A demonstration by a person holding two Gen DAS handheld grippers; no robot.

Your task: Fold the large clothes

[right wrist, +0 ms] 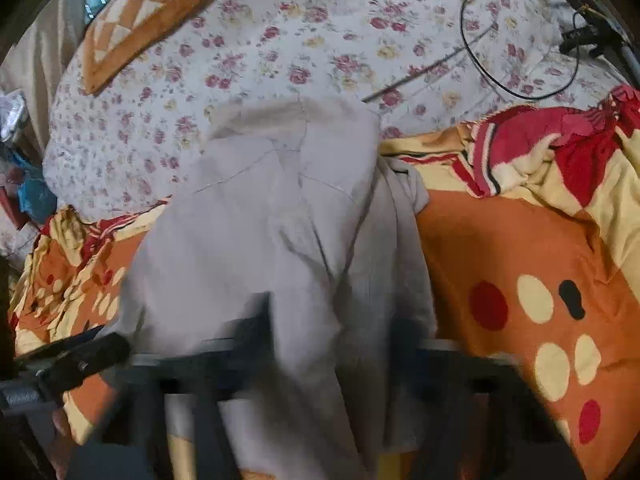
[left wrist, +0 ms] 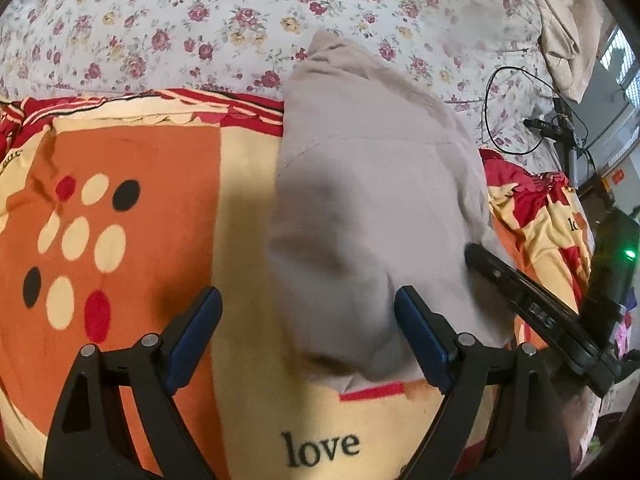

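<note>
A pale grey garment (left wrist: 376, 216) lies folded into a long strip on a bed, running from the lower centre of the left wrist view up toward the middle; its near end rests on an orange, cream and red blanket (left wrist: 132, 184) printed with dots and the word "love", and its far end reaches onto a white sheet (left wrist: 180, 20) with small red and yellow flowers that fills the top of the frame.

The left gripper (left wrist: 308, 336) hangs over the near end of the garment with its blue-padded fingers (left wrist: 194, 336) spread wide; the right-hand finger sits at the cloth's edge, the left-hand one over bare blanket, and nothing is clamped between them.

At the right edge of that view the right gripper (left wrist: 532, 300) enters as a dark bar whose tip lies against the garment's right border.

In the right wrist view the right gripper (right wrist: 332, 344) is smeared by motion blur at the bottom of the frame; grey cloth (right wrist: 280, 240) fills the gap between its dark fingers, but whether they pinch it cannot be told.

A black cable (right wrist: 516, 40) loops on the sheet at upper right; a checked orange pillow (right wrist: 148, 12) lies at upper left.
</note>
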